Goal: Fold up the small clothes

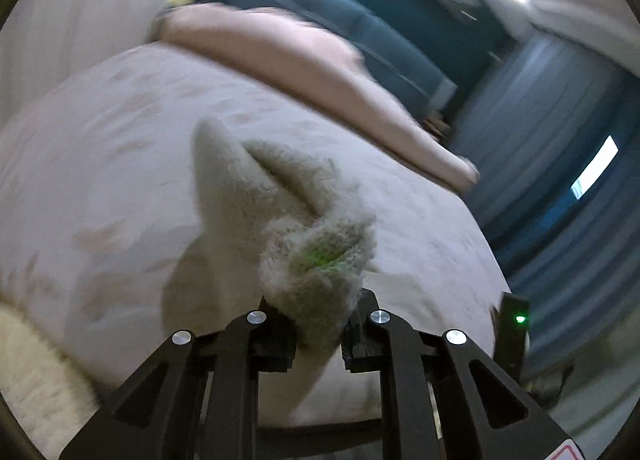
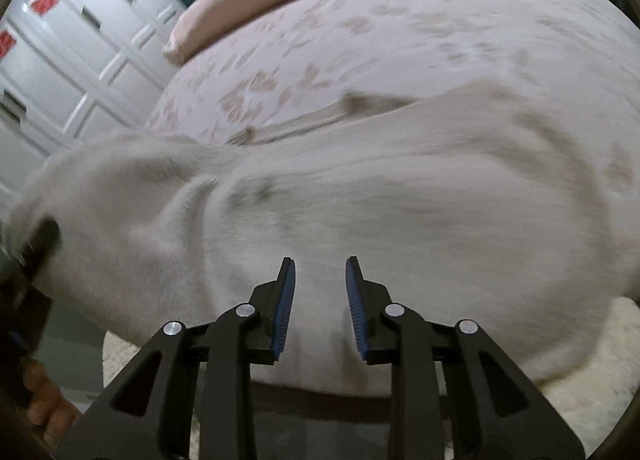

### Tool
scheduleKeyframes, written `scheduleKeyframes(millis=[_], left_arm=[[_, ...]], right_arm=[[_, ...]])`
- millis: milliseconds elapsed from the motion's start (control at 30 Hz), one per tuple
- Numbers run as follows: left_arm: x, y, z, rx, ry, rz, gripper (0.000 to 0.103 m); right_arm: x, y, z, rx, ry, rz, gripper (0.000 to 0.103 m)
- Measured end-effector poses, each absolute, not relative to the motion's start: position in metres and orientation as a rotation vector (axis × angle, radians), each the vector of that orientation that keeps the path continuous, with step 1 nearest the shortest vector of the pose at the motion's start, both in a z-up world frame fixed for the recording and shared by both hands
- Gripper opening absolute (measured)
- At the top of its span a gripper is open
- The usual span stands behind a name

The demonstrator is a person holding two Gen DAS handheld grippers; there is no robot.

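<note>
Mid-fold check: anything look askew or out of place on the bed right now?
Nothing is damaged. The fuzzy white garment lies rumpled on the floral bedspread, one bunched corner pinched in the left hand-held gripper; the right hand-held gripper hangs open over it.

The bed point(image 2: 400, 28) filled most of both views – it wore a pale pink cover with a faded leafy print. A plain pink pillow point(image 1: 304, 56) lay along its far edge, running from upper left toward the right in the left wrist view, and across the top in the right wrist view. A fuzzy cream garment point(image 2: 360, 196) was spread over the near half of the cover. A shaggy cream rug point(image 2: 592, 392) sat on the floor at lower right – blurry though.
</note>
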State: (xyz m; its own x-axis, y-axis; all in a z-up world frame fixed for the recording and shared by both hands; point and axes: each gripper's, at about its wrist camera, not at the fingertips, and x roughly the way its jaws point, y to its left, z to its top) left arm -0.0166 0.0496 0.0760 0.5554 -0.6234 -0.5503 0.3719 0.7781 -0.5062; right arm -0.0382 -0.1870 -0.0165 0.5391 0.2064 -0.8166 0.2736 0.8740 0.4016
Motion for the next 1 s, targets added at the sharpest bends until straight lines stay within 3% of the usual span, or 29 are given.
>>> scheduleKeyframes(millis=[200, 433, 533, 767, 1000], left_arm=[[-0.038, -0.078, 0.076, -0.138, 0.809, -0.811, 0.013], [-0.061, -0.185, -0.012, 0.178, 0.985, -0.838, 0.016], [-0.073, -0.181, -0.025, 0.232, 0.967, -0.792, 0.026], [-0.091, -0.112, 0.010, 0.151, 0.885, -0.749, 0.071], [-0.094, -0.049, -0.022, 0.153, 1.001, -0.600, 0.076]], right_arm=[[-0.109, -0.256, -0.013, 0.625, 0.953, -0.177, 0.031], [-0.169, -0.308, -0.028, 0.720, 0.934, -0.280, 0.031], [-0.175, -0.320, -0.028, 0.759, 0.911, -0.274, 0.033], [-0.142, -0.318, -0.013, 0.841, 0.823, -0.113, 0.063], [-0.085, -0.297, -0.019, 0.909, 0.898, 0.021, 0.077]])
